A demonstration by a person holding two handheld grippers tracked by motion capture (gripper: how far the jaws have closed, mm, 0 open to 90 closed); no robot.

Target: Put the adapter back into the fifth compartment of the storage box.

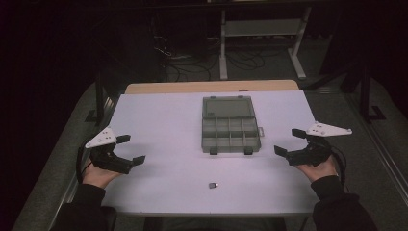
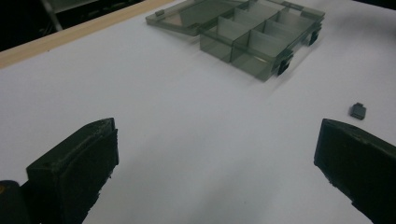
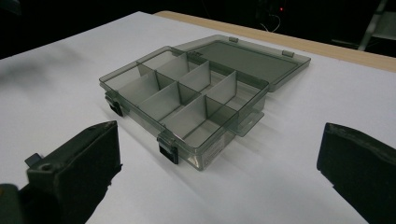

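1. Left gripper (image 1: 130,149): jaws spread wide, empty, at the table's (image 1: 163,125) left edge.
2. Right gripper (image 1: 289,142): likewise released, at the right edge.
3. Compartment box (image 1: 230,130): lid open, mid-table.
4. Small dark clip (image 1: 213,185): near the front edge.

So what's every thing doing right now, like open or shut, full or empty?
Smoky clear plastic compartment box: open, lid laid flat behind it, compartments empty, front latches undone.
Small dark block: lying loose on the white table, outside the box.
Left gripper: open, holding nothing.
Right gripper: open, holding nothing.
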